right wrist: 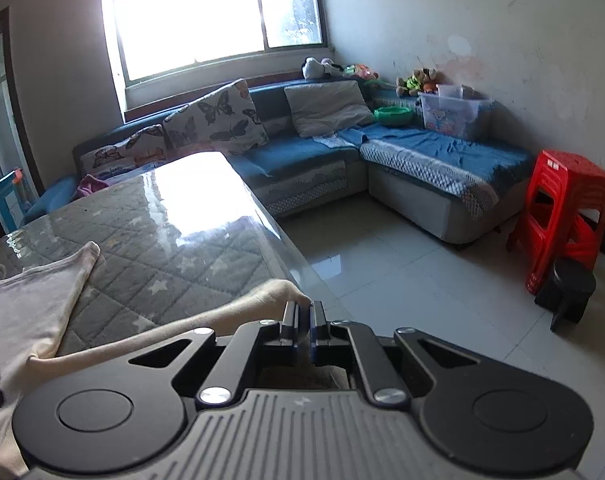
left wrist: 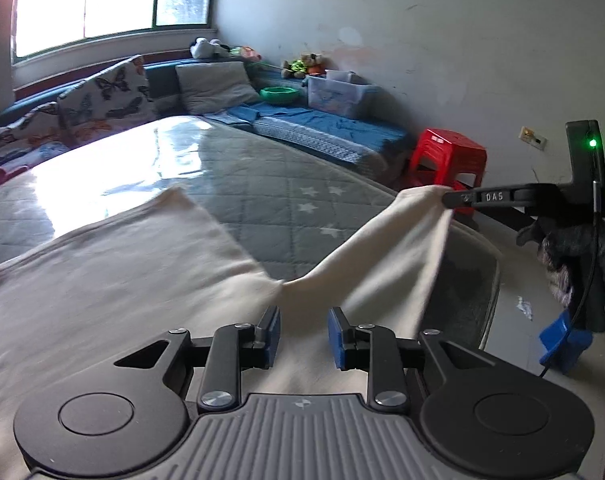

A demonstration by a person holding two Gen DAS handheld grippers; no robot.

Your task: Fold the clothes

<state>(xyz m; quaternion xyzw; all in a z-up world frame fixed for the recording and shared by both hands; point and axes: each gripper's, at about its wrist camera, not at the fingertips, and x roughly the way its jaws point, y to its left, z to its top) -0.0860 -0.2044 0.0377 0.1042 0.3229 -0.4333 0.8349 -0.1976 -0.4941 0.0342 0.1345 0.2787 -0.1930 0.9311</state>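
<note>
The cream-coloured soft cotton garment (left wrist: 114,280) lies spread across the near part of the grey quilted, star-printed table top under its glossy clear cover (left wrist: 270,184), and one corner is up in the air at the table's right edge. That corner is in the right gripper (right wrist: 303,312), whose fingers are pressed together on a small tuck of cloth. In the left wrist view the fabric runs taut from that pinch down to the flat body, then sags in a soft fold: light stuff, limp, no stiffness at all.

The left gripper (left wrist: 303,334) hovers low over the cloth near the table's front edge, its blue-padded fingers (left wrist: 337,336) spread apart and holding nothing (the fabric passes beneath them, not between).

Handling, as I judge it: this will drape and wrinkle wherever it is unsupported, and the slick cover may let the whole piece slide if dragged. Best purchase looks to be the hems and corners, where doubled cloth gives the pads something to bite. The far corner (right wrist: 88,250) lies flat near the table's middle.
</note>
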